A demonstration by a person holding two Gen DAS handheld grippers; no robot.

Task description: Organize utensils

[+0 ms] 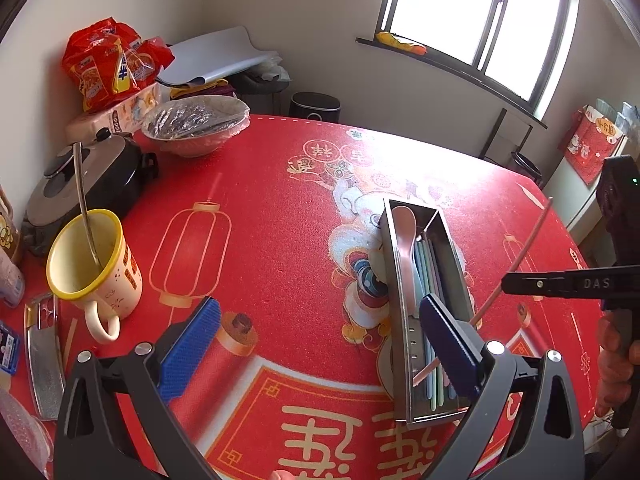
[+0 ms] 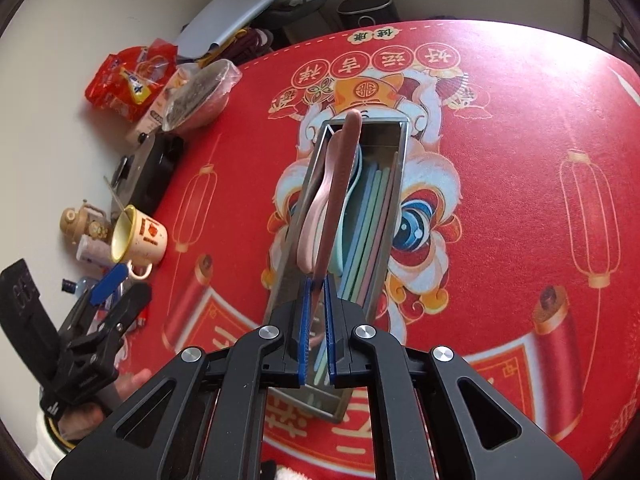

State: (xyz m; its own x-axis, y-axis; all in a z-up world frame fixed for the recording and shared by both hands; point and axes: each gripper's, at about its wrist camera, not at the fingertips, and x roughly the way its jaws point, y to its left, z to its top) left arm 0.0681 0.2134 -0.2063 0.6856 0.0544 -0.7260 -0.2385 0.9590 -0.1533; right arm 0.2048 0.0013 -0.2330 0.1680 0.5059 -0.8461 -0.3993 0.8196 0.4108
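A long metal utensil box [image 2: 394, 184] is lying on a red tabletop [image 2: 500, 200] printed with lanterns and a lion face, roughly in the middle and well apart from every edge. Inside it, a pink spoon [image 1: 402, 236] is resting along the left wall, and pastel chopsticks [image 2: 368, 224] in blue, green and pink are lying side by side along the right.

The right tool [image 2: 317, 312] is hovering over the near end of the box, its blue pads closed tightly on a reddish-brown chopstick [image 2: 340, 196]. The stick is pointing forward along the box, its far tip sitting above the box's far rim. In the left wrist view the same stick is slanting across the box's right wall.

The left tool [image 1: 320, 344] is holding nothing, its blue fingers [image 1: 192, 344] spread wide, with the right finger overlapping the near part of the box.

Bare red cloth is stretching open between the box and the left clutter. Along that left edge, a yellow-rimmed mug [image 1: 94, 268] holding a metal utensil is standing near a cleaver [image 1: 42, 364], a black cooker [image 1: 92, 180], a plastic-covered bowl [image 1: 196, 124] and red snack bags [image 1: 112, 60]. The right side of the tabletop is showing only printed cloth up to its curved edge.
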